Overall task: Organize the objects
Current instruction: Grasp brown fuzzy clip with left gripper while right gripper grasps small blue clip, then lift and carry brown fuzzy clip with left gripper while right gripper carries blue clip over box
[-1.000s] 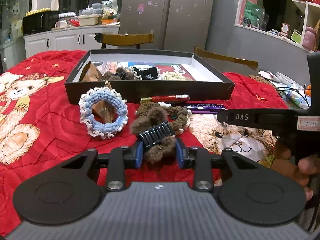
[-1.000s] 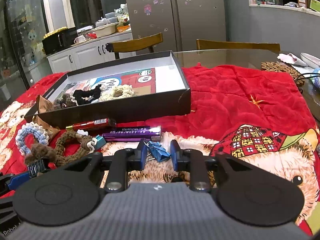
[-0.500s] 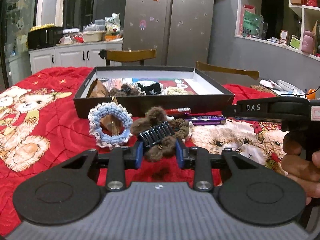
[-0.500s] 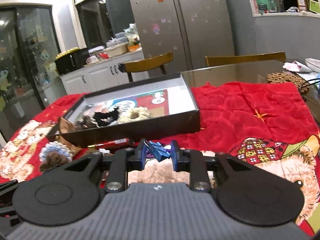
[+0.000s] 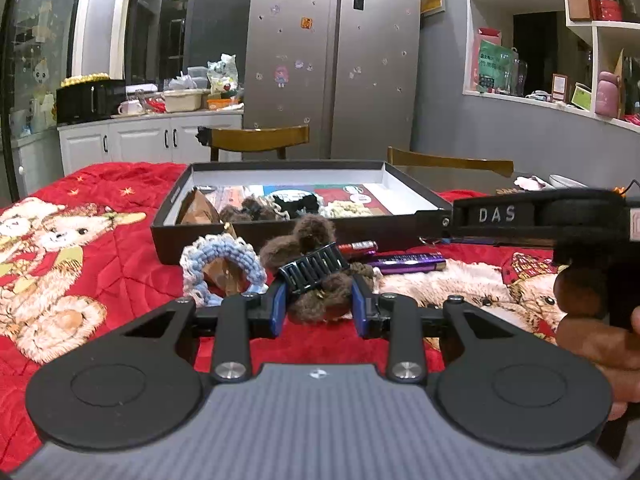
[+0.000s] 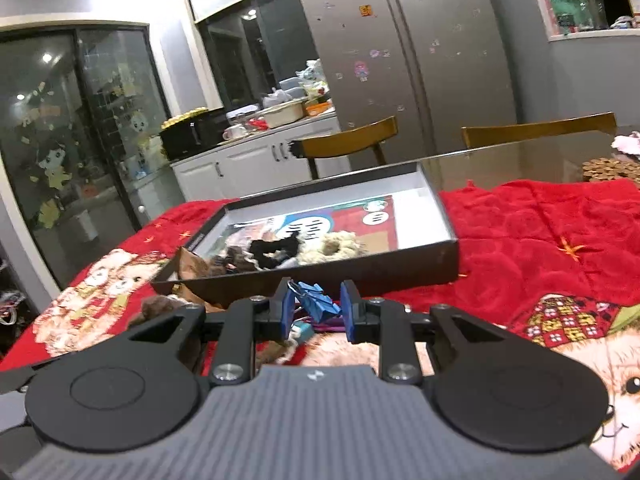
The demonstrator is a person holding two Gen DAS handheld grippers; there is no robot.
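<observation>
My left gripper [image 5: 318, 306] is shut on a brown furry hair clip [image 5: 316, 276] with black teeth, held above the red cloth. My right gripper [image 6: 314, 310] is shut on a blue binder clip [image 6: 316, 303], lifted in front of the black box [image 6: 448, 256]. The box [image 5: 256, 240] holds a black scrunchie [image 6: 276, 248], a cream scrunchie [image 6: 332, 248] and brown pieces. A blue-white scrunchie [image 5: 222, 264], a red tube [image 5: 358, 246] and a purple tube [image 5: 408, 263] lie on the cloth before the box.
A red bear-print blanket [image 5: 80, 240] covers the table. Wooden chairs [image 5: 260, 140] stand behind it. The right gripper's body [image 5: 540, 218] and the holding hand [image 5: 600, 336] are at the right of the left wrist view. A woven coaster [image 6: 608, 170] lies far right.
Both grippers have risen and tilted up, each carrying its item. The right gripper with the binder clip has moved up towards the box's front wall.
</observation>
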